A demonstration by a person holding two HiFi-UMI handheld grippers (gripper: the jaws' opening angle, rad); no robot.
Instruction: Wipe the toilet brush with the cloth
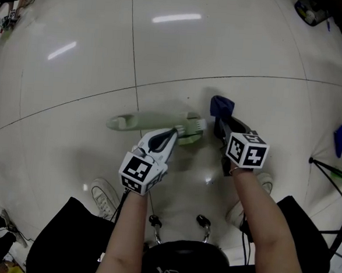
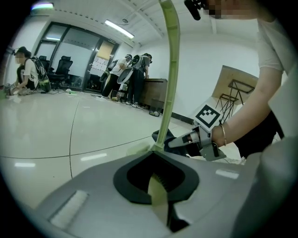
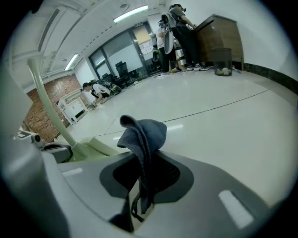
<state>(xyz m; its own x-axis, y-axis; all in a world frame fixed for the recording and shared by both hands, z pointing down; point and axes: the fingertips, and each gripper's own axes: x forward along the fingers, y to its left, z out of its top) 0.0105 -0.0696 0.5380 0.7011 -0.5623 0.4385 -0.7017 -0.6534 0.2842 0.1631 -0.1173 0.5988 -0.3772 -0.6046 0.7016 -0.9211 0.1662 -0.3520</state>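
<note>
Floor (image 1: 77, 50): pale glossy tiles with dark joint lines, filling the head view. Toilet brush (image 1: 143, 122): pale green, lying level across the centre of the frame, with the handle end toward the left and the bristle head toward the centre; whether it touches the floor cannot be told. Left gripper (image 1: 176, 133): white and grey, marker cube (image 1: 138, 170) at its rear, lower centre-left; its jaws are pinched on the brush stem just beside the bristle head, and its own view shows the green stem running up out of the closed jaws. Shoes (image 1: 102, 195): white, lower part of the frame, either side of the arms. Cloth (image 1: 221, 106): dark blue and bunched, right of centre, just beside the bristle head; contact cannot be told. Right gripper (image 1: 220, 123): its jaws are clamped on the cloth, which stands up in a folded peak above them and hangs in a strip between them. Blue item (image 1: 341, 139): small, on the floor at the right edge, well apart from the grippers. People (image 2: 132, 74): standing in the background of the left gripper view.
</note>
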